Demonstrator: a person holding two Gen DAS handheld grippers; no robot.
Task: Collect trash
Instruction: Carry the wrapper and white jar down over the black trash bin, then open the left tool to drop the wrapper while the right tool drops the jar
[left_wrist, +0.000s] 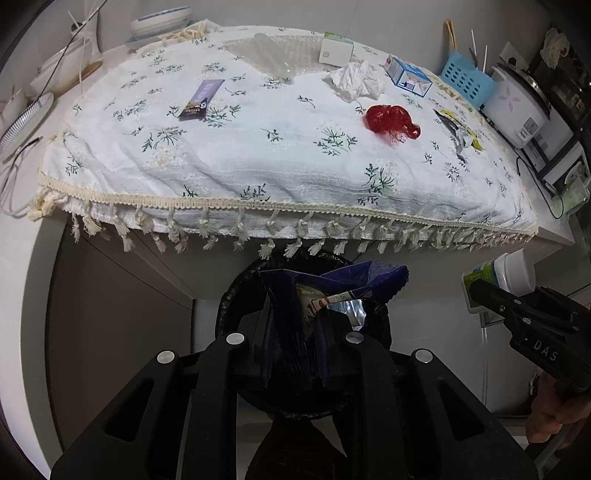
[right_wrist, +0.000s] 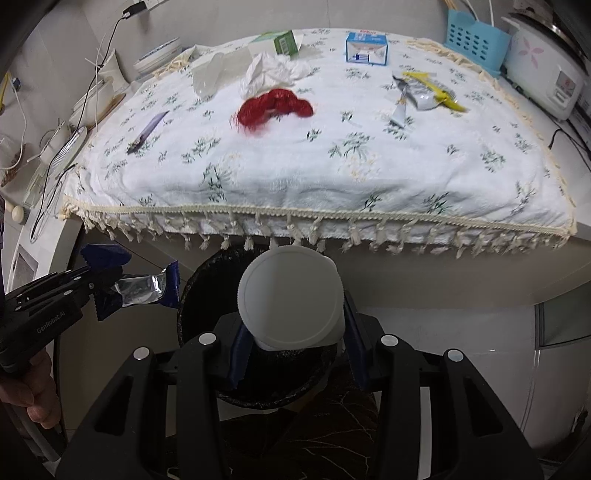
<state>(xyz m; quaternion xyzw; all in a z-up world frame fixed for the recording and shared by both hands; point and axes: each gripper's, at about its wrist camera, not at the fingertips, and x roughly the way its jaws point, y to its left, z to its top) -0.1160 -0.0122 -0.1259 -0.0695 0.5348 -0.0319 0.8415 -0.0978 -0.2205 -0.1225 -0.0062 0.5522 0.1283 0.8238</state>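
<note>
My left gripper (left_wrist: 295, 354) is shut on a dark blue foil snack bag (left_wrist: 325, 295) and holds it over the black trash bin (left_wrist: 229, 295) below the table edge. My right gripper (right_wrist: 295, 354) is shut on a white-capped bottle (right_wrist: 291, 299), also above the bin (right_wrist: 192, 295). The bottle shows in the left wrist view (left_wrist: 498, 277), the snack bag in the right wrist view (right_wrist: 140, 288). On the flowered tablecloth (left_wrist: 258, 155) lie a red net (left_wrist: 391, 120), crumpled tissue (left_wrist: 356, 81), a purple wrapper (left_wrist: 201, 99) and a yellow-silver wrapper (left_wrist: 458, 131).
A blue-white carton (left_wrist: 406, 75), a green-white carton (left_wrist: 334, 50) and clear plastic packaging (left_wrist: 273, 55) lie at the back of the table. A rice cooker (left_wrist: 517, 107) and blue basket (left_wrist: 465, 79) stand at right. Bowls (left_wrist: 159, 22) and cables are at left.
</note>
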